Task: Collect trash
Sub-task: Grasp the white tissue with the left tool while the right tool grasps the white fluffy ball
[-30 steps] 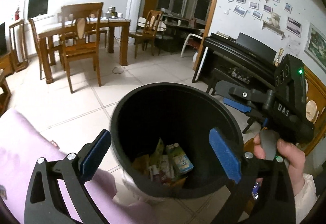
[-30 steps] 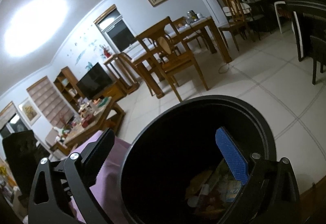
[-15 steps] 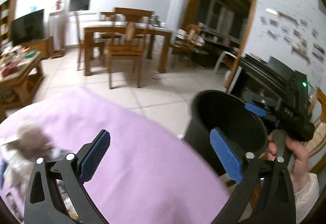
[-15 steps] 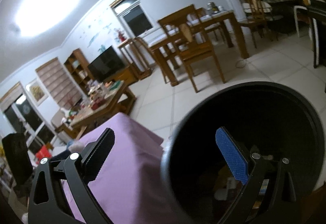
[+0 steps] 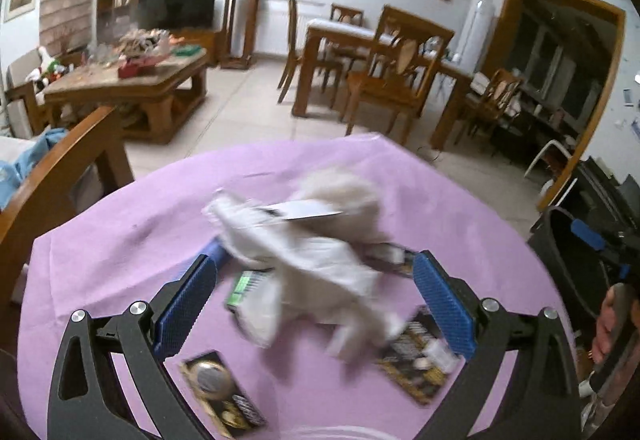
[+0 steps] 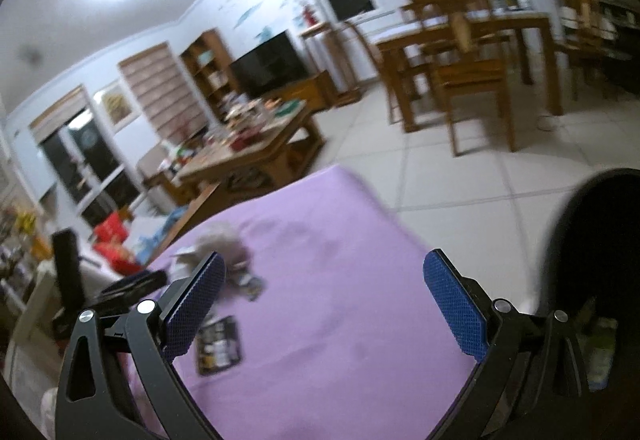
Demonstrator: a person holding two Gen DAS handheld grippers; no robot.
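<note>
A pile of crumpled white paper and tissue (image 5: 316, 248) lies on the purple tablecloth (image 5: 120, 240), with a green-and-white wrapper (image 5: 244, 286) under it and dark gold-printed packets (image 5: 416, 360) (image 5: 220, 392) beside it. My left gripper (image 5: 316, 304) is open and empty, its blue pads either side of the pile, just above it. My right gripper (image 6: 324, 304) is open and empty over the cloth (image 6: 340, 300), beside the black trash bin (image 6: 592, 260) at the right. The bin also shows in the left wrist view (image 5: 568, 260). The pile (image 6: 224, 244) and a packet (image 6: 218, 346) lie left.
A wooden chair back (image 5: 52, 176) stands at the table's left edge. A cluttered coffee table (image 5: 132, 80), dining table with chairs (image 5: 380, 60) and tiled floor (image 6: 460, 168) lie beyond. A black device (image 6: 120, 288) sits at the table's far left.
Both grippers have swung left from over the bin to over the purple table. The left gripper now hangs above the trash pile; the bin has slid to the right edge of both views.
</note>
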